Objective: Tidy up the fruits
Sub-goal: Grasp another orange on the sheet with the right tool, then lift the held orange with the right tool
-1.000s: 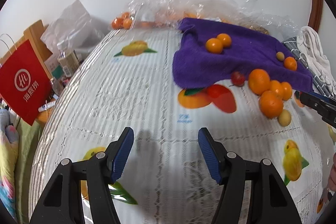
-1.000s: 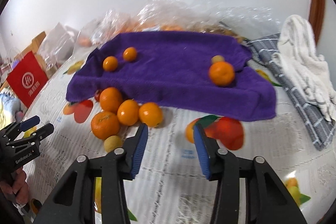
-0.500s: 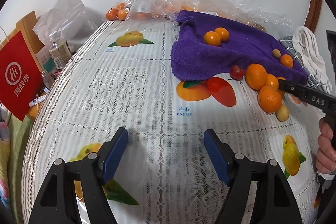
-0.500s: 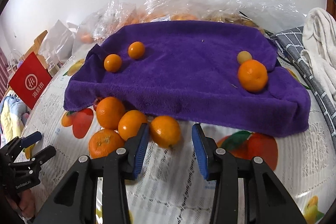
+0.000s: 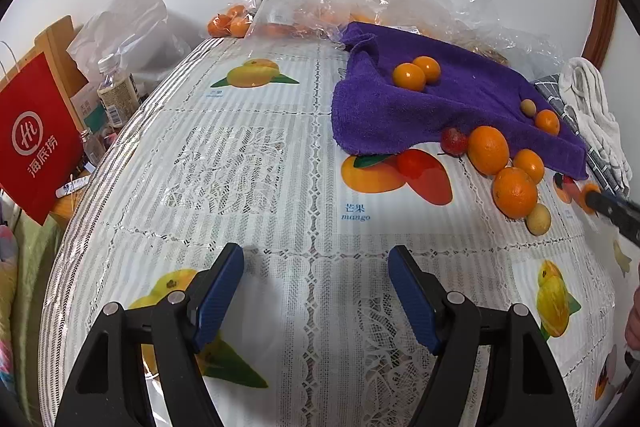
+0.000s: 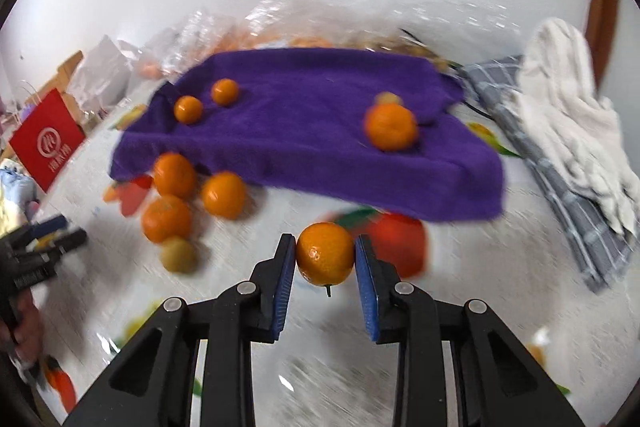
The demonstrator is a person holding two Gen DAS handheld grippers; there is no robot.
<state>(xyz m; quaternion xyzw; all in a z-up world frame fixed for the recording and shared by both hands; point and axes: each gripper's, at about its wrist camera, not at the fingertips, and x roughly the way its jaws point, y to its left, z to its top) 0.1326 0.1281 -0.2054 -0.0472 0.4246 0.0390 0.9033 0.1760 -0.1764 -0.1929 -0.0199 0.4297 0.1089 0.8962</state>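
Right claw (image 6: 325, 259) was found clamped on a small orange (image 6: 325, 259), its jaws having just been closing until both blue pads pressed the fruit's sides, the orange held just above the tabletop (image 5: 248, 163) in front of the purple towel (image 6: 312, 131). Left claw (image 5: 316, 275) stood wide with nothing between its jaws, over bare cloth well apart from the fruit. Four fruits lay on the towel: two small oranges (image 6: 206, 101) at its left end, and a larger orange (image 6: 391, 126) with a small yellowish fruit (image 6: 387, 98) behind it at the right. Judged from this, sorting was at an early stage. Three oranges (image 6: 192, 193) and a yellowish fruit (image 6: 178, 254) were still loose on the tabletop beside the towel's left edge, with a small red fruit (image 5: 454, 141) tucked at that edge. Blur prevented finer reading of the right view.
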